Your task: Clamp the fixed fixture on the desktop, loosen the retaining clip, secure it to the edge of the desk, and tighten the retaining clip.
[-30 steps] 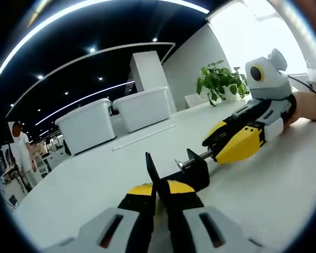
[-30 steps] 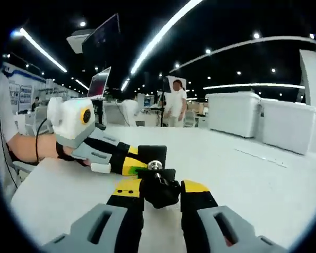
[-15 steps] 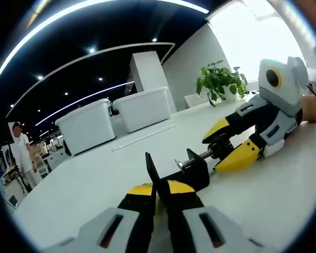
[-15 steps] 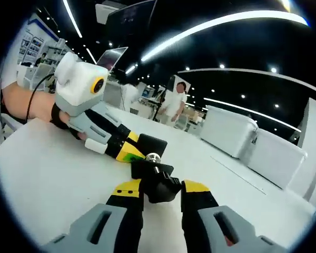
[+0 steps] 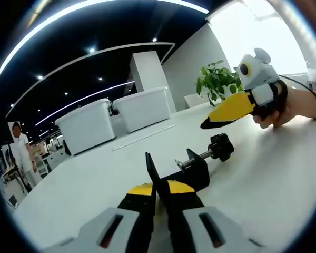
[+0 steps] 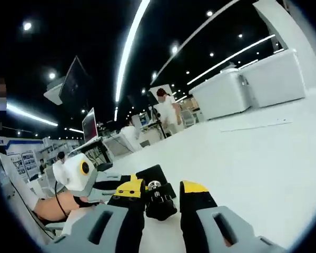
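A black clamp fixture (image 5: 192,171) lies on the white desk (image 5: 268,184), its screw running out to a round black knob (image 5: 221,146). My left gripper (image 5: 157,185) is shut on the fixture's thin upright plate (image 5: 149,167). My right gripper (image 5: 213,120), held by a hand, hovers above and beyond the knob without touching it. In the right gripper view my right gripper (image 6: 162,187) stands open, and the knob (image 6: 160,206) lies past its jaws, seen through the gap. The left gripper (image 6: 127,179) reaches in from the left to the fixture's plate (image 6: 152,173).
Two white lidded bins (image 5: 142,108) (image 5: 87,125) and a potted plant (image 5: 221,81) stand at the desk's far side. A long thin strip (image 5: 145,137) lies on the desk. People (image 6: 166,108) (image 5: 21,153) stand beyond the desk near monitors.
My right gripper has let go of the knob and risen up and back from it. The right gripper view has rolled and tilted. The left gripper and the fixture have stayed put.
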The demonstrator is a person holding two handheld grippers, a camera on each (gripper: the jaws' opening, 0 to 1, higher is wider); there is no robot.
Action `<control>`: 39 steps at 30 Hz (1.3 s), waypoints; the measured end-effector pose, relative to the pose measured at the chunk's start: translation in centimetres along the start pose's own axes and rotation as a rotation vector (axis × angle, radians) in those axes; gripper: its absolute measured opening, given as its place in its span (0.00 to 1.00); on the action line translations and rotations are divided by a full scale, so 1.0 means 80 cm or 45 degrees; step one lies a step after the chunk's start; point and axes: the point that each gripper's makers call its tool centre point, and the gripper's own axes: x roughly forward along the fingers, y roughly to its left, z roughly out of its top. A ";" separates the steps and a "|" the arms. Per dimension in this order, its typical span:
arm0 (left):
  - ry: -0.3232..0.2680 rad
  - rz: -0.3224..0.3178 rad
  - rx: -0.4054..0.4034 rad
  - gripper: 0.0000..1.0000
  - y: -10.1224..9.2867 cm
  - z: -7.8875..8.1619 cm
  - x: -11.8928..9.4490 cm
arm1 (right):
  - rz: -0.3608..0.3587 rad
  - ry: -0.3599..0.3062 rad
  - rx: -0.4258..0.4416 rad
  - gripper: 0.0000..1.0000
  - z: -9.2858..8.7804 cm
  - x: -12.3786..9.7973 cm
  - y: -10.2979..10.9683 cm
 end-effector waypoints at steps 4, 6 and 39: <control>-0.002 -0.005 0.000 0.07 -0.004 0.001 -0.003 | 0.001 0.050 -0.019 0.22 -0.012 0.010 0.008; -0.002 -0.004 0.001 0.07 -0.007 0.002 -0.005 | 0.002 0.054 -0.045 0.21 -0.014 0.010 0.009; -0.003 -0.001 0.009 0.07 -0.022 0.006 -0.015 | -0.101 0.010 -0.911 0.34 -0.024 0.013 0.016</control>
